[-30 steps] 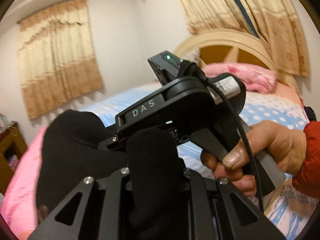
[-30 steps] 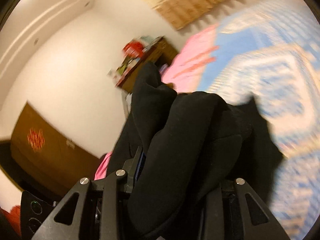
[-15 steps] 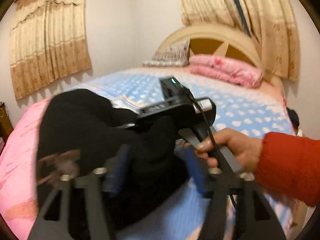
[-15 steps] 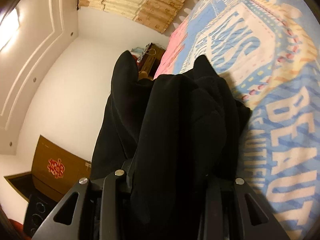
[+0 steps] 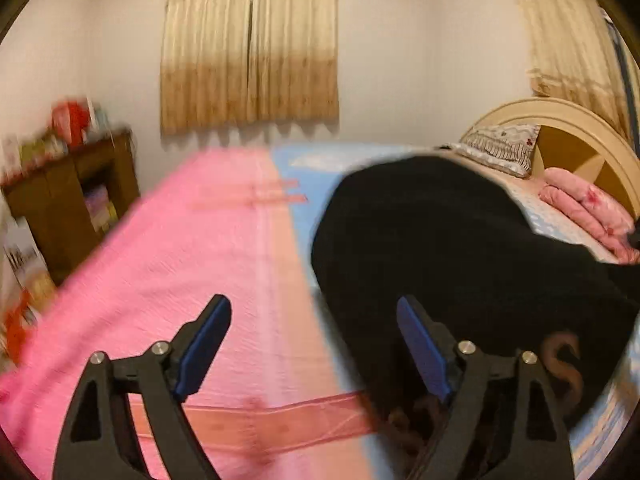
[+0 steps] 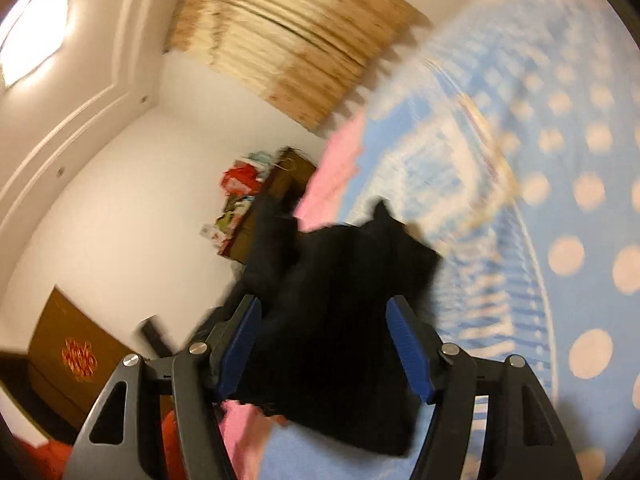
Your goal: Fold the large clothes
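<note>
The black garment (image 5: 440, 248) lies in a heap on the bed, on the blue part of the spread (image 5: 304, 160); orange lettering shows on it near the lower right. My left gripper (image 5: 312, 320) hovers over the pink part of the spread (image 5: 208, 256), its jaws opening with only bedding between them; the garment sits behind its right finger (image 5: 420, 344). In the right wrist view the black garment (image 6: 340, 280) is bunched between the blue pads of my right gripper (image 6: 324, 320), whose jaws are opening and do not press on the cloth.
A wooden shelf unit (image 5: 68, 200) with clutter stands left of the bed. Pillows (image 5: 500, 148), a folded pink quilt (image 5: 584, 208) and the headboard (image 5: 580, 136) are at the far right. Curtains (image 5: 248, 48) hang on the back wall. A brown door (image 6: 76, 356) is at lower left.
Both grippers were shut on the black garment and have let go. The left one has swung left over the pink spread; the right one has drawn back, and the garment lies on the bed.
</note>
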Motion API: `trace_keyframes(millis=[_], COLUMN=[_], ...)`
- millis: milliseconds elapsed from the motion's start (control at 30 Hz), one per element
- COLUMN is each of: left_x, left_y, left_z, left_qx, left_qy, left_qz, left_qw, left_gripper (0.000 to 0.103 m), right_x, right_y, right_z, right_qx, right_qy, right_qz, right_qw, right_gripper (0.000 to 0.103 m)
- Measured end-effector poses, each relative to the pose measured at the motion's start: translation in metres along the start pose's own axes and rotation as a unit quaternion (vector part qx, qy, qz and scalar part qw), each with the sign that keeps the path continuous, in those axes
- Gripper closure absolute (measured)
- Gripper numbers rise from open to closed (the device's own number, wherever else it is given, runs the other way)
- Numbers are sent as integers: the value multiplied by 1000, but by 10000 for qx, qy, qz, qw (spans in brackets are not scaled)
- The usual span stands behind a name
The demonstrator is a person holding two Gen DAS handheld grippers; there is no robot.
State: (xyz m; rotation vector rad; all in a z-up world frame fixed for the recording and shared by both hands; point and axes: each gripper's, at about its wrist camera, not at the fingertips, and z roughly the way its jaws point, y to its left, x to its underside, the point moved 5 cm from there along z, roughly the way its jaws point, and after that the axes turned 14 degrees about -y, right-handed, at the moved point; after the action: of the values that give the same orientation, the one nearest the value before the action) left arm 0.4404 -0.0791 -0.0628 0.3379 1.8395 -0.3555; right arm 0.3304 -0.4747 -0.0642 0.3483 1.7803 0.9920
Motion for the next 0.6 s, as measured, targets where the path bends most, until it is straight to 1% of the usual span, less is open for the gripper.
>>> trace_keyframes(millis=[33,67,100,133,167,200,233,267,300,333,367,400,433,467,500,533,567,600], left_x=[6,10,8,7,6,6,6,6,4,5,4,4,3,1,-1,-3,-9,-11], left_y=[-10,-22,-28,-38,-43,-47,-50,-47,-45,-45,-42,-39,-41,-34,-40,-52,-65,-82], left_z=[11,19,20,20,19,17,14,12,10,12,15,13,13,15,14,14,15,13], left_qx=[158,229,245,247,274,298,281,233,221,227,209,206,235,257,325,458,588,806], left_qy=[102,89,43,-45,-82,-110,-137,-175,-196,-172,-142,-152,-151,-143,-159,-193,-232,-267], left_qz=[-181,-313,-341,-339,-322,-287,-218,-122,-52,3,28,22,30,56,142,317,478,736], left_qw=[9997,9992,9991,9991,9991,9991,9993,9995,9996,9996,9997,9997,9996,9996,9992,9983,9969,9937], left_gripper=[26,31,31,31,31,31,31,31,31,31,31,31,31,34,36,41,42,41], right_x=[-2,-3,-3,0,4,8,16,25,36,44,50,52,54,56,57,59,62,62], right_y=[14,31,46,51,59,60,57,49,35,27,22,22,25,26,27,29,31,30], right_z=[7,17,33,42,60,74,93,111,127,133,135,132,125,118,110,99,94,81], right_qx=[-29,-59,-99,-122,-85,87,446,923,1486,1646,1598,1424,1217,1092,1002,909,845,801], right_qy=[41,115,219,312,476,611,813,1057,1343,1455,1419,1263,1160,1151,1127,1088,1049,1000], right_qz=[-148,-326,-473,-577,-784,-997,-1300,-1581,-1797,-1790,-1674,-1551,-1521,-1520,-1504,-1479,-1451,-1402], right_qw=[9999,9994,9986,9978,9957,9931,9872,9774,9631,9590,9624,9694,9740,9756,9771,9788,9802,9818], right_gripper=[36,36,36,34,32,27,26,26,26,26,26,26,40,50,58,65,68,70])
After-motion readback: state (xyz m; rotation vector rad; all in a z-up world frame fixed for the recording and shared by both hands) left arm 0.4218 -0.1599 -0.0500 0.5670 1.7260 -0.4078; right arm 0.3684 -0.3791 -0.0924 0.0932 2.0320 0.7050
